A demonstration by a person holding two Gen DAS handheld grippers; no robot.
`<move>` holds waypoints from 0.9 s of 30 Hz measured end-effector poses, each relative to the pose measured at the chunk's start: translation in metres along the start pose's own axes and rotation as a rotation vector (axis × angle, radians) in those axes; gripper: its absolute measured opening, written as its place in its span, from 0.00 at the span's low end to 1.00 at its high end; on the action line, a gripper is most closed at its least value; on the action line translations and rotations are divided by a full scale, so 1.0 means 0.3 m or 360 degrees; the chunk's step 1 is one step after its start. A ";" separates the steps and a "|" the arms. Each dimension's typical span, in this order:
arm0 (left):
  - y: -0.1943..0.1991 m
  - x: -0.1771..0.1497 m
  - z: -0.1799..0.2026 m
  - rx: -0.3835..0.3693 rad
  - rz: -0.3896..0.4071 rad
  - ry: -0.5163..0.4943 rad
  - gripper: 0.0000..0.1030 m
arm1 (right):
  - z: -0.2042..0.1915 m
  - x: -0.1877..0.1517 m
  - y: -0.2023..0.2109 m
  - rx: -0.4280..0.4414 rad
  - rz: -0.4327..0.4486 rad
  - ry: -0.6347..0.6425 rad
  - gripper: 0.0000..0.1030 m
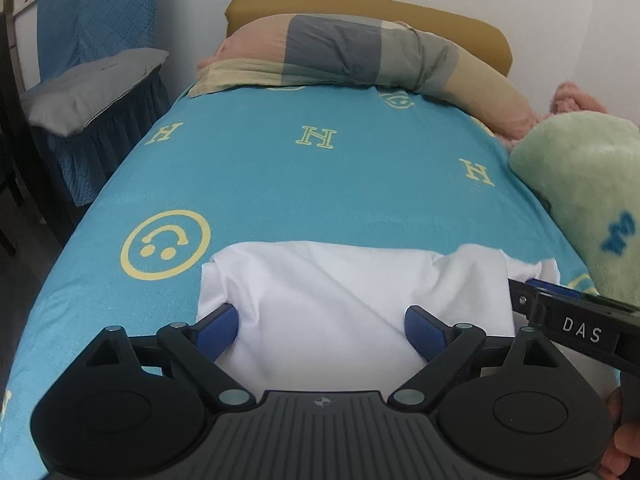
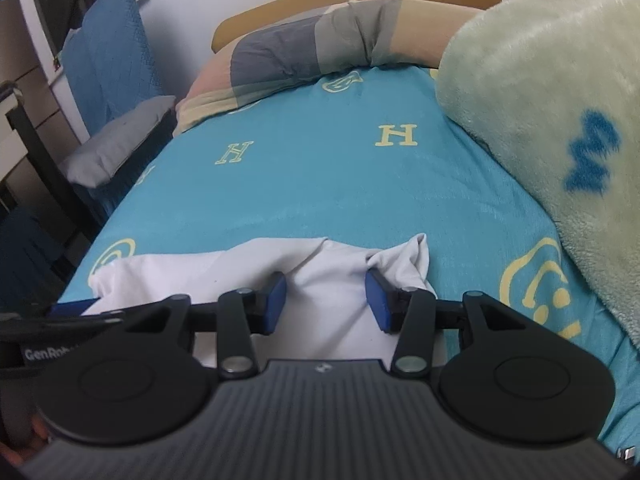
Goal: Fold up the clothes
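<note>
Inventory, L to R, as I see it from my remote seat:

1. Blue quilted chair cover (image 1: 96, 12) w/ grey cushion (image 1: 92, 88), beside the bed's left edge. Not task-related.
2. Bed, teal sheet (image 1: 320, 184) w/ yellow H and smiley print. Serves as my folding surface.
3. Striped pillow (image 1: 344, 52) across the head end, against the mustard headboard (image 1: 460, 16). Well apart from the work.
4. White garment (image 1: 320, 300), the task item. Lies at the near end of the bed, right under both tools. Partly folded by the look: sides turned in, a bunched corner at the right (image 2: 408, 256). Long axis runs across the bed, L-R; far edge roughly square to the bed's length. Collar/hem direction: can't tell.
5. Left gripper (image 1: 322, 330): fingers wide apart, straddling the cloth's middle, pads not pressing. I judge nothing is held; spread prob. to clear the fabric or set up a fresh pinch.
6. Right gripper (image 2: 326, 300): fingers at a medium gap over the right part of the cloth, next to the bunched corner. Fabric sits between them but no pinch visible.
7. Pale green fleece blanket (image 2: 540, 92) w/ blue mark, heaped along the bed's right side; pink plush item (image 1: 576, 98) behind it. Close to the garment's right end, so I'd keep the fold clear of it.
</note>
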State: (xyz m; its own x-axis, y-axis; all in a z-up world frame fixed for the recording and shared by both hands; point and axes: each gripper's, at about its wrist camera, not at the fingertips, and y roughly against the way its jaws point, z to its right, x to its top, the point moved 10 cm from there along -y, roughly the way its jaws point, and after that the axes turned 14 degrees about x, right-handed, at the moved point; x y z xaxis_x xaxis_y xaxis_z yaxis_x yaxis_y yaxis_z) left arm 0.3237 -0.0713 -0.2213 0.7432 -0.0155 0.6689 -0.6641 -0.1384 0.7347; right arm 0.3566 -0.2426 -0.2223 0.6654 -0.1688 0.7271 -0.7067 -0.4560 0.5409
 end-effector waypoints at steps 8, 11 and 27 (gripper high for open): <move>0.173 -0.037 -0.048 -0.0073 0.0038 -0.0027 0.88 | -0.133 -0.003 0.188 0.0049 0.0078 0.0027 0.47; 0.249 -0.075 -0.073 -0.0077 0.0061 -0.0064 0.88 | -0.174 -0.035 0.250 0.0057 0.0061 0.0084 0.47; 0.207 -0.215 -0.097 -0.0055 -0.0143 0.0034 0.92 | -0.124 -0.206 0.215 -0.0009 -0.0013 0.0075 0.47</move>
State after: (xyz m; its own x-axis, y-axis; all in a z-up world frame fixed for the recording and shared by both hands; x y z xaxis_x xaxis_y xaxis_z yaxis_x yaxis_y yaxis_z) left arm 0.2321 -0.0500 -0.2156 0.7983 0.0163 0.6020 -0.5975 -0.1038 0.7952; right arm 0.2609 -0.2291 -0.2165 0.6590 -0.1236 0.7419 -0.7029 -0.4521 0.5491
